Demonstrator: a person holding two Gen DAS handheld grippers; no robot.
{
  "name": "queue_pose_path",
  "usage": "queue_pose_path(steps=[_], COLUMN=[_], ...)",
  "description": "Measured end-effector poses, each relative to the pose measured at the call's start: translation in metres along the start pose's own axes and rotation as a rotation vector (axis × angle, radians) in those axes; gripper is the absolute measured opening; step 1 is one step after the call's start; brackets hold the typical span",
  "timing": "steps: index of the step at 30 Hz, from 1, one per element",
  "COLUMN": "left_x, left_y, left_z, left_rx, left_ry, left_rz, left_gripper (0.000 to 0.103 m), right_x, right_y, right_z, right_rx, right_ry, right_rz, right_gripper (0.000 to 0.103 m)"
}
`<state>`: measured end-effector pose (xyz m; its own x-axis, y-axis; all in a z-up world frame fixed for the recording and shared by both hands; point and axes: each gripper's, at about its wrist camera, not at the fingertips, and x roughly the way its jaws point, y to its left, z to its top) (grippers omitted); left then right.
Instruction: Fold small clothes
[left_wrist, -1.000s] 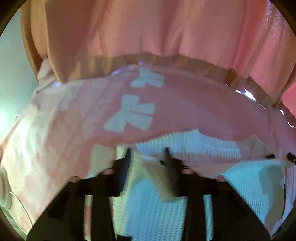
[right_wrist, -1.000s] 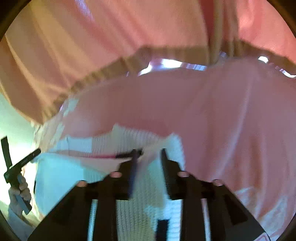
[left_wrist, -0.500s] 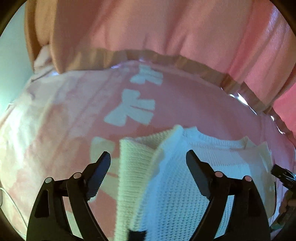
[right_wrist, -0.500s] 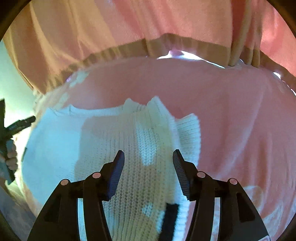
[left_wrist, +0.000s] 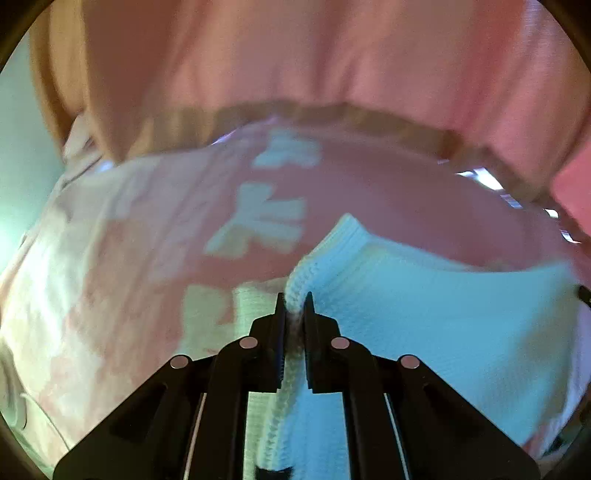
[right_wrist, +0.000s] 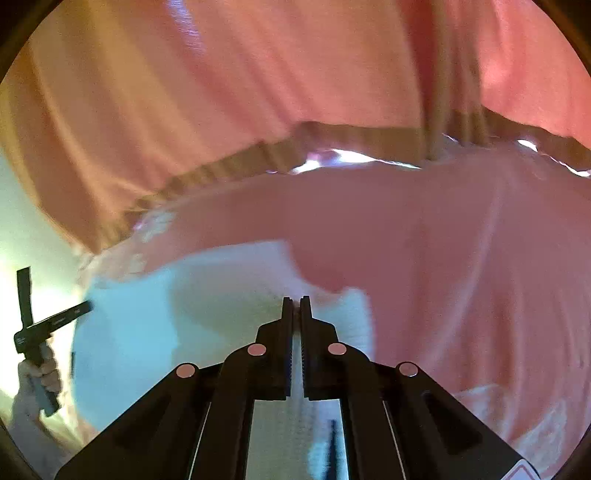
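A small white knitted garment (left_wrist: 424, 306) lies on a pink bedspread (left_wrist: 129, 240) printed with pale bow shapes. My left gripper (left_wrist: 294, 301) is shut on a raised fold at the garment's left edge. In the right wrist view the same white garment (right_wrist: 155, 325) spreads to the left. My right gripper (right_wrist: 294, 304) is shut on the garment's right edge, with knit cloth between the fingers. The left gripper (right_wrist: 40, 328), held by a gloved hand, shows at the far left of the right wrist view.
A pink curtain (left_wrist: 332, 55) with a tan hem hangs behind the bed and fills the top of both views (right_wrist: 258, 74). A pale wall (left_wrist: 18, 129) shows at the far left. The pink bedspread (right_wrist: 461, 258) stretches off to the right.
Half a second ago both grippers were open over the garment. Both have now closed on its edges, and the cloth is pinched up into a ridge at the left gripper.
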<state>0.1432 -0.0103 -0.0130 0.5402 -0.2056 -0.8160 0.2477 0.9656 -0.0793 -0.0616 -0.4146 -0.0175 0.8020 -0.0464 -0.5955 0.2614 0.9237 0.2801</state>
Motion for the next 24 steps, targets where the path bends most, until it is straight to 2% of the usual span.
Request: queue_pose_path(steps=[2,3,5,8,10,12,14,17,19,21,22,23,24], left_x=[0.023,0.031,0.029,0.018,0.027,0.034,0.034,0.027,0.013,0.002,0.001,0.003,0.009], left_y=[0.005,0.002,-0.007,-0.007,-0.004,-0.007,-0.013,-0.013,-0.015,-0.018,-0.019,-0.021,-0.022], left_z=[-0.005,-0.008,-0.009,-0.005,-0.007,-0.009,-0.009,-0.006,-0.002,0.0,0.0,0.0,0.0], left_rx=[-0.015,0.002,0.038,0.016,0.004,0.016,0.043,0.016,-0.008,-0.013,-0.007,0.001,0.011], left_ry=[0.071,0.088,0.069,0.036,0.062,0.074,0.068,0.063,0.037,0.0,-0.011,-0.008,0.012], left_rz=[0.023,0.041,0.078,0.058,0.068,0.083,0.107,0.096,0.059,0.038,0.044,0.054,0.066], left_gripper=[0.007,0.007,0.007,0.007,0.007,0.007,0.008,0.011,0.014,0.019,0.025,0.027,0.027], right_x=[0.039,0.047,0.04,0.016,0.026,0.05,0.053,0.028,0.007,-0.004,-0.007,-0.005,0.0], right_y=[-0.021,-0.022,-0.013,0.0,-0.009,-0.023,-0.023,-0.006,0.004,0.01,0.009,0.008,0.005], right_z=[-0.014,-0.018,-0.014,-0.003,-0.006,-0.015,-0.018,-0.008,-0.007,-0.008,-0.013,-0.017,-0.024], right_rx=[0.034,0.031,0.005,-0.038,-0.02,0.019,0.007,-0.018,-0.058,-0.076,-0.071,-0.065,-0.056], right_ry=[0.12,0.135,0.113,0.039,0.059,0.133,0.133,0.085,0.04,0.041,0.063,0.086,0.14], right_rz=[-0.051,-0.062,-0.067,-0.028,-0.045,-0.073,-0.073,-0.04,-0.034,-0.026,-0.02,-0.018,-0.031], right_gripper=[0.003,0.003,0.003,0.003,0.003,0.003,0.004,0.005,0.007,0.015,0.024,0.034,0.037])
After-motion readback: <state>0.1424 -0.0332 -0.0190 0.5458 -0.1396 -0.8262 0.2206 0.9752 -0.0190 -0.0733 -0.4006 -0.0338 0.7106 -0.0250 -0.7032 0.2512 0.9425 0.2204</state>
